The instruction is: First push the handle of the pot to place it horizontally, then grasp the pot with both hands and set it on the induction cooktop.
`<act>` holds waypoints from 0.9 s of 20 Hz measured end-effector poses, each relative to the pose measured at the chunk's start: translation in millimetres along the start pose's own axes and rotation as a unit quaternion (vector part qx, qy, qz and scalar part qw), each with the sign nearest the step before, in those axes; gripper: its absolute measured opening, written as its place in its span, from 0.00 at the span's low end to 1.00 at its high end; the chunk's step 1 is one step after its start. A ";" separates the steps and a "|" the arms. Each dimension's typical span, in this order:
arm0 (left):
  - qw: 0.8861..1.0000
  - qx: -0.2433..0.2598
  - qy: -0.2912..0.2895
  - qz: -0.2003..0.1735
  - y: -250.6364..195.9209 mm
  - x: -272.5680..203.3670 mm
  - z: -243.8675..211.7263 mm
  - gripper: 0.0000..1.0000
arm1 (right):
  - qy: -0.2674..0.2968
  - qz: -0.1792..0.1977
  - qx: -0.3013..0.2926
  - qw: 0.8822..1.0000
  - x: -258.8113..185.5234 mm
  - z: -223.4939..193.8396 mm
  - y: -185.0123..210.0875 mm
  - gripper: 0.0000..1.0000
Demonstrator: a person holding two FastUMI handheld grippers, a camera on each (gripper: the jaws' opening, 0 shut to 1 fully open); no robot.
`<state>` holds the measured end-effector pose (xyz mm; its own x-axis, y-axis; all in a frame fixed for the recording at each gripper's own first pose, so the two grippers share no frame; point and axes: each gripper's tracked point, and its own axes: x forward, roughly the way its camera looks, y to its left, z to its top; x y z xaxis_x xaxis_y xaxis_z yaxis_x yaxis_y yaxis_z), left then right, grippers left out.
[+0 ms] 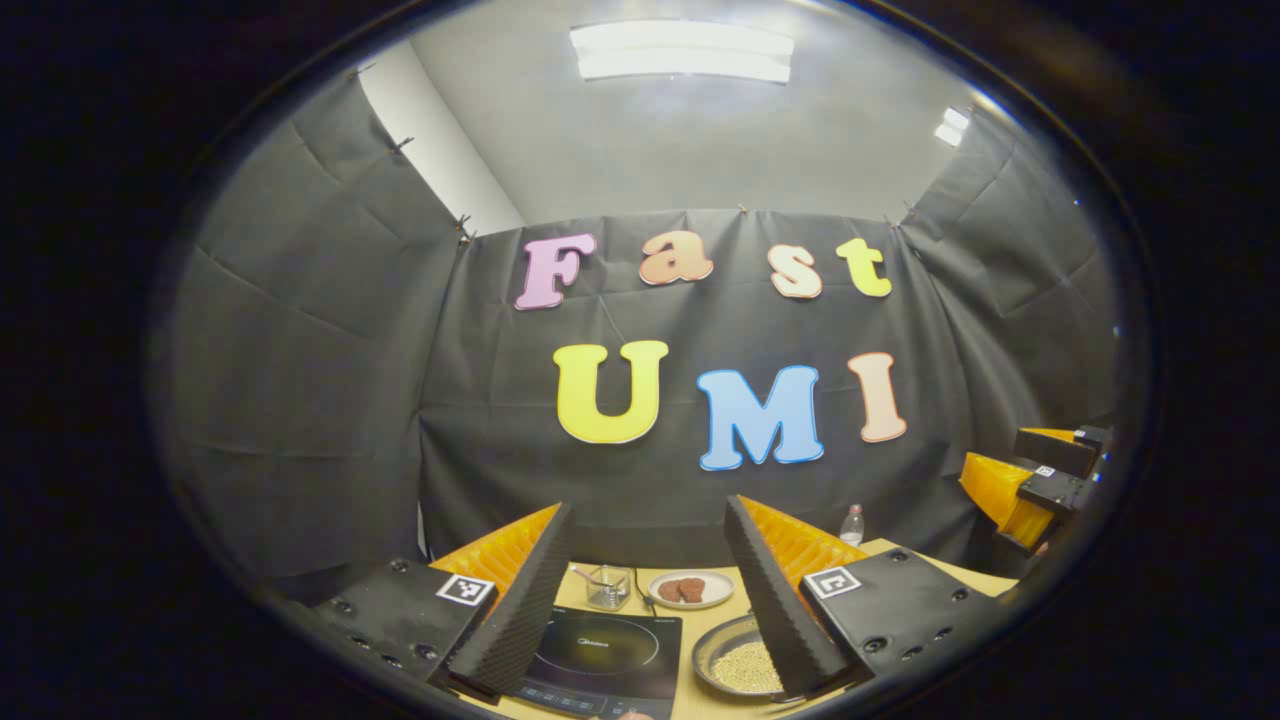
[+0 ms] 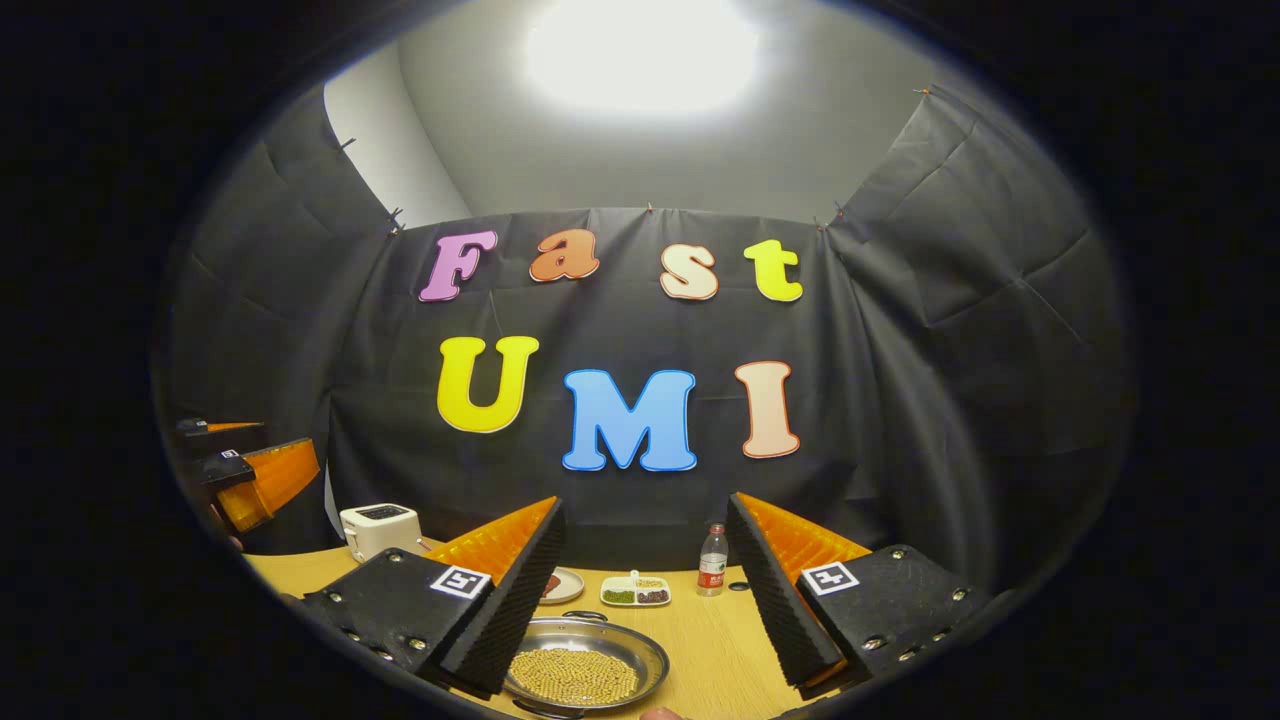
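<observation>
A pale wooden table (image 2: 720, 640) is carrying everything. At the near edge a shallow metal pot (image 2: 585, 655) is sitting, holding small yellow beans. Left of it, in the left gripper view, a black cooktop (image 1: 600, 655) is lying flat. Behind the cooktop a clear glass cup (image 1: 608, 586) is standing beside a plate (image 1: 690, 589) bearing brown pieces. Farther back, a divided dish (image 2: 635, 593) is resting near a small bottle (image 2: 712, 562). At the far left a white toaster (image 2: 379, 528) is standing.
</observation>
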<state>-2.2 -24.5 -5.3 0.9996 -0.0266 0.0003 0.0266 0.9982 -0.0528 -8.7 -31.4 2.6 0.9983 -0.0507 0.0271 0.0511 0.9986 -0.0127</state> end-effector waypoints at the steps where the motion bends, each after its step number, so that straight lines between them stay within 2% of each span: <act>1: 1.000 -0.003 0.000 0.001 -0.7 1.0 0.8 0.97 | 0.000 0.001 0.002 1.000 0.7 -0.2 -0.5 0.97; 7: 1.000 -0.001 0.001 -0.003 -11.2 10.6 0.8 0.95 | 0.004 0.007 -0.002 1.000 3.7 -5.4 -3.6 0.97; 8: 1.000 0.000 -0.001 -0.003 -13.8 13.2 3.2 1.00 | 0.007 0.008 -0.001 1.000 4.6 -7.8 -4.5 0.98; 13: 1.000 0.001 -0.001 -0.001 -29.4 20.7 3.9 0.91 | 0.040 0.016 0.005 0.999 11.7 -26.3 -14.6 0.98; 15: 1.000 0.004 0.000 -0.002 -37.2 22.5 4.7 0.93 | 0.053 0.019 0.007 0.998 11.7 -34.5 -19.2 0.96; 16: 1.000 0.005 0.000 -0.004 -42.0 22.3 3.7 0.95 | 0.056 0.014 0.008 0.998 13.2 -35.8 -25.8 0.94; 17: 1.000 0.007 -0.001 -0.006 -46.2 20.6 4.6 0.98 | 0.060 0.012 0.009 0.998 13.2 -38.0 -29.7 0.78; 18: 1.000 0.010 -0.001 -0.007 -48.0 20.4 4.1 1.00 | 0.068 0.011 0.009 0.998 12.2 -42.9 -31.0 0.67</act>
<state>16.9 -72.7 1.4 0.9992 -0.0398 0.0031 0.0399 0.9986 -0.0336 3.1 -63.6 -39.5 0.9937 -0.0290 -0.1081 0.0298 0.9995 0.0066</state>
